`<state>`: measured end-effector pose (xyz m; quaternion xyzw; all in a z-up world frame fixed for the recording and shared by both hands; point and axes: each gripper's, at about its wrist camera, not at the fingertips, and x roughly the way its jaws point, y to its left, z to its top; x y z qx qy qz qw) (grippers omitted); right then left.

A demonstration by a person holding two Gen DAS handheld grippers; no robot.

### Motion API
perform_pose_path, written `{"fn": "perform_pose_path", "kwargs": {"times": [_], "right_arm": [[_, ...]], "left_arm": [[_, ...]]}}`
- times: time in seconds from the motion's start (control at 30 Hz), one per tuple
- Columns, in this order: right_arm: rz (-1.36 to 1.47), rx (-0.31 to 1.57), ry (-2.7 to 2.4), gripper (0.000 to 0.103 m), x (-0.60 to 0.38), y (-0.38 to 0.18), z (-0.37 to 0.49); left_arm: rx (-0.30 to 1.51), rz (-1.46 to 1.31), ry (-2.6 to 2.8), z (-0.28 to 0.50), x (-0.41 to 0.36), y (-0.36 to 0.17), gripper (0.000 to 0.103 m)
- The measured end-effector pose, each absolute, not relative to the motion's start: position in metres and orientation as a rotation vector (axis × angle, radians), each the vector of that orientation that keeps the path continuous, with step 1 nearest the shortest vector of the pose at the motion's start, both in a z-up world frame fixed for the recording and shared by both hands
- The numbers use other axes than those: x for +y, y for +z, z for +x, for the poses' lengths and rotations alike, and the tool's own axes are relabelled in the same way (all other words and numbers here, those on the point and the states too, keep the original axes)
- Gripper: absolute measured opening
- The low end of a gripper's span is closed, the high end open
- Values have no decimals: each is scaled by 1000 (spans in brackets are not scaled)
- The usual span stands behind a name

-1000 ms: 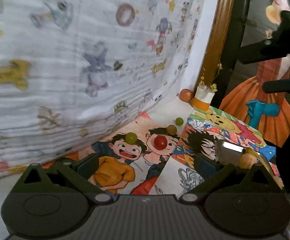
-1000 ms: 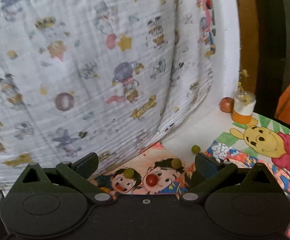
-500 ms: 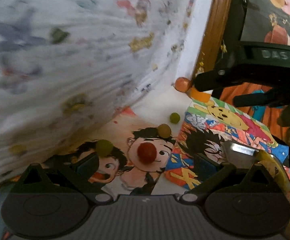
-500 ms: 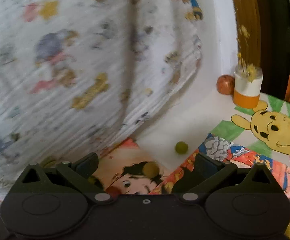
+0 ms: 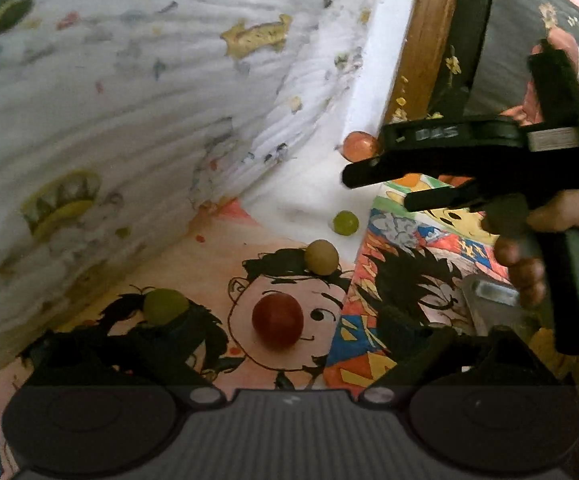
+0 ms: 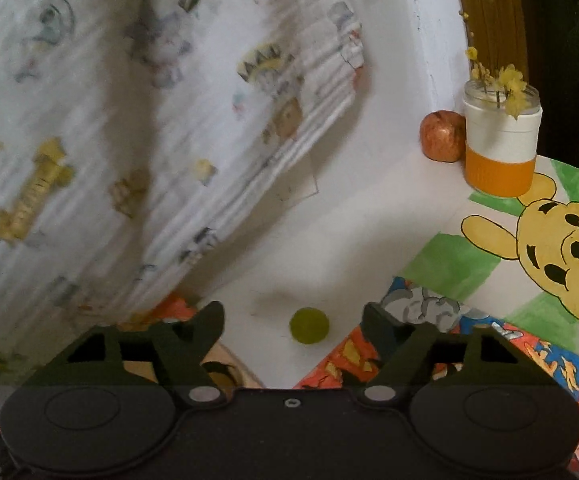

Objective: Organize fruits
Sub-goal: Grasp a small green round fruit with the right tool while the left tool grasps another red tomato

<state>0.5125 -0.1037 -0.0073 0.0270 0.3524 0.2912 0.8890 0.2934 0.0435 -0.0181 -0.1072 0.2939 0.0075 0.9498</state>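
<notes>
We find the fruits loose on the table: a red grape [image 5: 277,320] sits on the nose of a drawn cartoon face [image 5: 289,312], a pale green grape [image 5: 165,306] lies to its left on the dark hair of a second drawn figure, and a yellowish grape [image 5: 321,256] rests farther back on the first face's hair. Beyond that, a small green grape [image 5: 345,223] lies alone on the bare white tabletop [image 6: 369,216], and in the far corner a small red apple [image 6: 441,136] touches a white and orange jar [image 6: 499,148] holding dried yellow flowers.

Our left gripper [image 5: 285,328] is spread wide and holds nothing; the red grape lies between its fingers, and the pale green grape sits just at its left fingertip. Our right gripper [image 6: 293,320] is likewise spread wide and empty, with the small green grape centred between its fingertips. From the left wrist view we see that right gripper from the side, hanging above the Pooh drawing [image 6: 561,252], with a hand [image 5: 529,256] wrapped on its handle.

A patterned white cloth [image 6: 129,120] drapes along the left. At the right edge a metal tray [image 5: 485,300] is partly visible, with something yellow, too blurred to identify.
</notes>
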Motion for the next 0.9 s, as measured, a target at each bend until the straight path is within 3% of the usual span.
{"fn": "perform_pose_path", "kwargs": {"times": [0.07,0.2,0.5,0.73,0.9], "right_arm": [[34,726,601,62,-100,-11,515],[0,729,593,55,-94,-18,519],[-76,743,562,46,-86,-25,521],[-111,734,561,32,-80,-27,522],[-126,733,572,28,-79,-28,518]], "left_arm": [[599,-209,8,295,42,-19,89],[620,-229,-2,299,44,-21,80],[614,-260,17,299,49,-22,72],[615,-250,34,301,48,-21,53],[625,-242,41,305,46,-21,37]]}}
